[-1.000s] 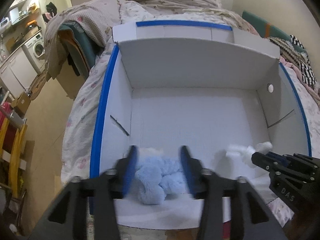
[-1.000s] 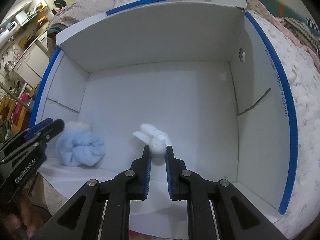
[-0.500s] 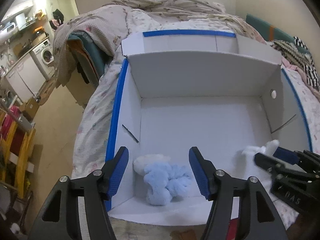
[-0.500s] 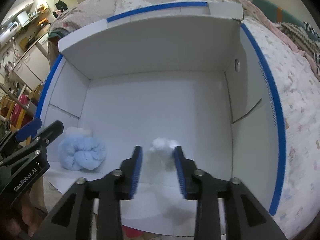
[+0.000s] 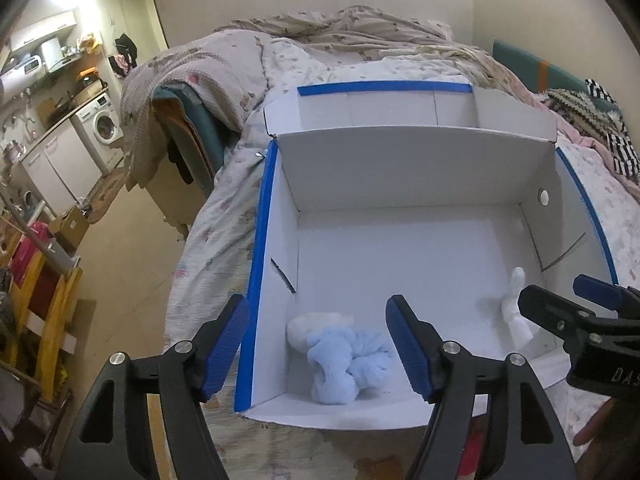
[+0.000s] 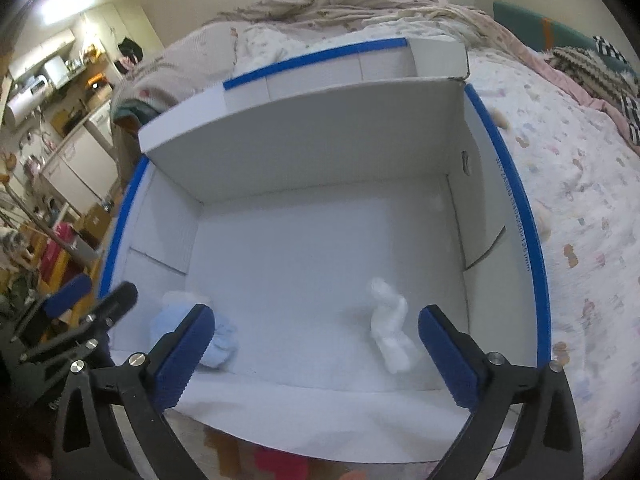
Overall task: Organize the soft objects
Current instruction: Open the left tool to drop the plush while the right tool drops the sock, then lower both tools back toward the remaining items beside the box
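A white cardboard box [image 5: 416, 164] with blue-taped rims lies open on a bed; it also shows in the right wrist view [image 6: 304, 148]. A light blue plush [image 5: 344, 364] lies in its near left corner, partly seen in the right wrist view [image 6: 218, 346]. A small white plush [image 6: 388, 334] lies near the right wall, also in the left wrist view [image 5: 516, 312]. My left gripper [image 5: 320, 348] is open and empty above the blue plush. My right gripper [image 6: 316, 354] is open and empty, drawn back from the white plush.
The box sits on a floral bedspread [image 6: 580, 200] with rumpled blankets [image 5: 340, 36] behind. Left of the bed are a bare floor [image 5: 132, 248], a washing machine [image 5: 106, 130] and yellow shelving [image 5: 48, 320]. Striped clothes [image 5: 600, 120] lie at the far right.
Both grippers opened and let go of their plush toys, then drew back and up from the box. The blue and white plush now lie loose on the box floor.
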`<state>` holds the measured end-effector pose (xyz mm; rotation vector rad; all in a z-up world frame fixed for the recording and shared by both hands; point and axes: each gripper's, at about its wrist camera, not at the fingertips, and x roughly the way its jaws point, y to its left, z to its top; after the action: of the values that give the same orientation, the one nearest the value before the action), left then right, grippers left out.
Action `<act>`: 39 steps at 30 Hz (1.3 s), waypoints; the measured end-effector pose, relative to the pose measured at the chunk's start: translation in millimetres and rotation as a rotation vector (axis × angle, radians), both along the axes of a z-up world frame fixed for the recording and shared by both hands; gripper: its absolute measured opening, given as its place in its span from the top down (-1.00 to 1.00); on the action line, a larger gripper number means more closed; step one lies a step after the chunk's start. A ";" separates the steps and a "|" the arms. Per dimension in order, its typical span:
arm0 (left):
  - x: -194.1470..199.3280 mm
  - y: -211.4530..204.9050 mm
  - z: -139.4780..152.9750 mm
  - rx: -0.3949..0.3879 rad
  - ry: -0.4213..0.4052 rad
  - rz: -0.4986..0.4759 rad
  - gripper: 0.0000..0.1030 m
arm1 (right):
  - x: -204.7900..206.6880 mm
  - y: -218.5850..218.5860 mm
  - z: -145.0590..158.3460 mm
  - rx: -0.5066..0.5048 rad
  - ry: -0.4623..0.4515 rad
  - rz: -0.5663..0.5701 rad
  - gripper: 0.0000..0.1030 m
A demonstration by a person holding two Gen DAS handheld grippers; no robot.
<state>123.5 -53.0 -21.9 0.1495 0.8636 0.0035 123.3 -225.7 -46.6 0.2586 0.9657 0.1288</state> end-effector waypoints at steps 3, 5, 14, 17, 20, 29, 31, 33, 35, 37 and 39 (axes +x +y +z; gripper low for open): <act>-5.5 2.5 5.2 -0.007 -0.016 -0.011 -0.33 | -2.0 0.8 2.3 -0.001 -0.025 0.000 -1.00; -9.7 4.3 9.1 -0.002 -0.025 -0.013 -0.33 | -3.8 1.2 4.8 -0.025 -0.050 -0.003 -1.00; -33.0 24.0 18.6 0.000 -0.042 0.021 -0.33 | -19.3 -2.7 13.1 -0.006 -0.088 -0.029 -1.00; -45.1 29.9 22.0 0.033 -0.072 0.043 -0.33 | -28.1 -3.9 18.7 -0.002 -0.084 -0.029 -1.00; -52.8 38.5 19.5 0.020 -0.056 0.061 -0.33 | -41.5 -10.0 27.1 0.021 -0.092 -0.029 -1.00; -68.9 42.6 14.9 -0.001 -0.021 0.080 -0.33 | -71.8 -19.1 25.4 0.045 -0.067 -0.033 -1.00; -75.2 35.8 19.0 0.017 -0.027 0.069 -0.33 | -78.4 -19.2 25.2 0.043 -0.059 -0.035 -1.00; -80.5 28.1 25.4 0.041 -0.034 0.045 -0.33 | -83.8 -18.7 26.8 0.030 -0.064 -0.030 -1.00; -84.4 23.5 33.4 0.050 -0.041 0.036 -0.33 | -88.4 -17.8 29.3 0.023 -0.072 -0.024 -1.00; -87.8 20.9 41.2 0.035 -0.049 0.030 -0.33 | -91.5 -18.3 30.9 0.021 -0.079 -0.024 -1.00; -87.9 16.0 47.3 0.021 -0.054 0.012 -0.37 | -92.9 -19.4 31.1 0.023 -0.081 -0.028 -1.00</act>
<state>35.6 -37.0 25.4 0.1632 0.8113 0.0283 30.4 -245.1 -15.5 0.2860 0.8801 0.1235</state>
